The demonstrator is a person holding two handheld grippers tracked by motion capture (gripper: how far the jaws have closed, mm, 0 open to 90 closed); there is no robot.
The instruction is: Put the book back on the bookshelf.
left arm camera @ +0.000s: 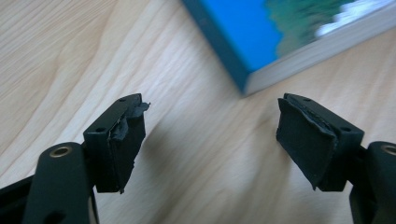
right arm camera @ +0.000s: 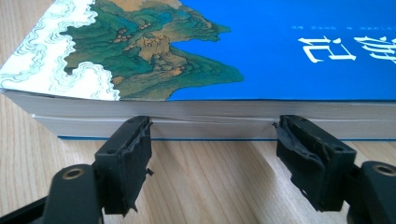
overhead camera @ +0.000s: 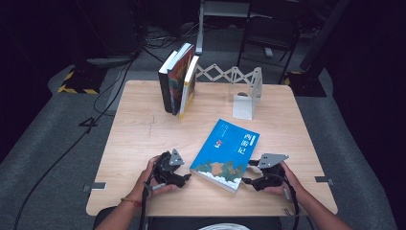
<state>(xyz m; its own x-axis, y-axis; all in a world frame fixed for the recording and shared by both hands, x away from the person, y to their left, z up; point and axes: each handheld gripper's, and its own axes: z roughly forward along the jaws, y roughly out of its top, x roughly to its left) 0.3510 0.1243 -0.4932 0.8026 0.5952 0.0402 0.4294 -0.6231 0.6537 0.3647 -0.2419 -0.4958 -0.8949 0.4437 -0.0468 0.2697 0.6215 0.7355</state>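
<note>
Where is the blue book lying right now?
The blue book lies flat near the table's front edge in the high view, between the left gripper and right gripper.

— From my station, the table (overhead camera: 143, 143) reads as pale wood, matt, with fine grain running across it.

— And the blue book (overhead camera: 225, 154)?

— Smooth, lightly glossy paper cover; its page block is plain off-white paper. I see the left gripper (left arm camera: 210, 135) in matt black plastic, pads (left arm camera: 306, 140) of frayed, rough black rubber.

— The right gripper (right arm camera: 212, 156)?

— Same finish, brass-coloured rivets. The bookend (overhead camera: 249, 96) behind looks like pale painted metal; the standing books (overhead camera: 178, 84) have shiny covers.
</note>
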